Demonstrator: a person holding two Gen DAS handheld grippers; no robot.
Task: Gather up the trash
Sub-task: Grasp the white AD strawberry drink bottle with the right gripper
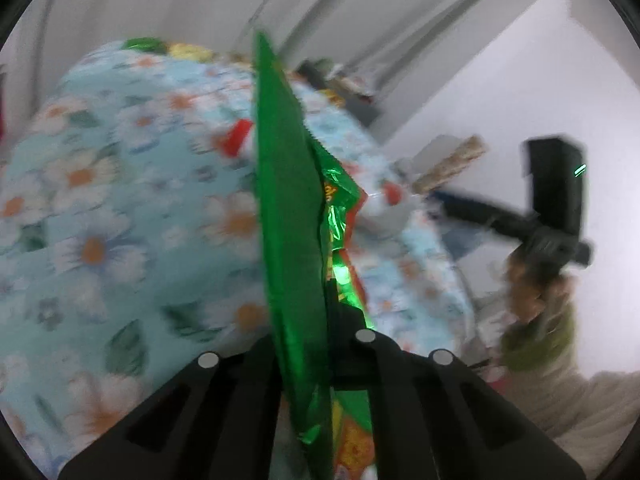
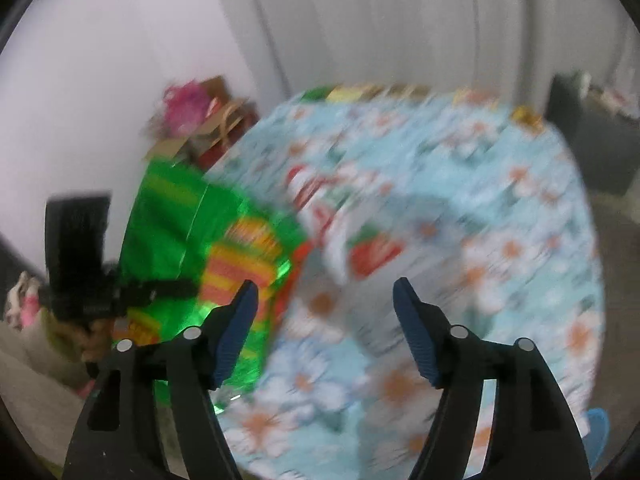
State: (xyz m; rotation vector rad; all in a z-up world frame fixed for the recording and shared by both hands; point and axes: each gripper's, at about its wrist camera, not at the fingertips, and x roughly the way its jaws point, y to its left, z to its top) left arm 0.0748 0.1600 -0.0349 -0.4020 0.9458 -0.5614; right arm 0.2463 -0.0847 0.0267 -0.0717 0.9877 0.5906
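Pinched edge-on between the black jaws of the left gripper (image 1: 320, 312), a green foil snack wrapper (image 1: 288, 208) stands up through the middle of the left wrist view, its shiny crumpled side with red and yellow print facing right. Both jaws are pressed together on the foil. Behind it spreads a round table under a light blue cloth with white daisies (image 1: 120, 200), badly blurred. A few small red and white scraps (image 1: 238, 138) lie on the cloth near the wrapper, perhaps more wrappers, though the blur leaves that uncertain. At the right of this view the right gripper (image 1: 554, 216) shows as a dark shape before the white wall (image 1: 500, 92), held by a hand (image 1: 532, 292).

From the right wrist view the right gripper's blue-padded jaws stand spread wide with nothing between them, over the flowered cloth. To its left the same green wrapper hangs above the table's edge, clamped in the left gripper's dark fingers. Pale curtains (image 2: 360, 20) hang behind the table, and brown paper bags (image 2: 216, 128) sit on the floor by the wall
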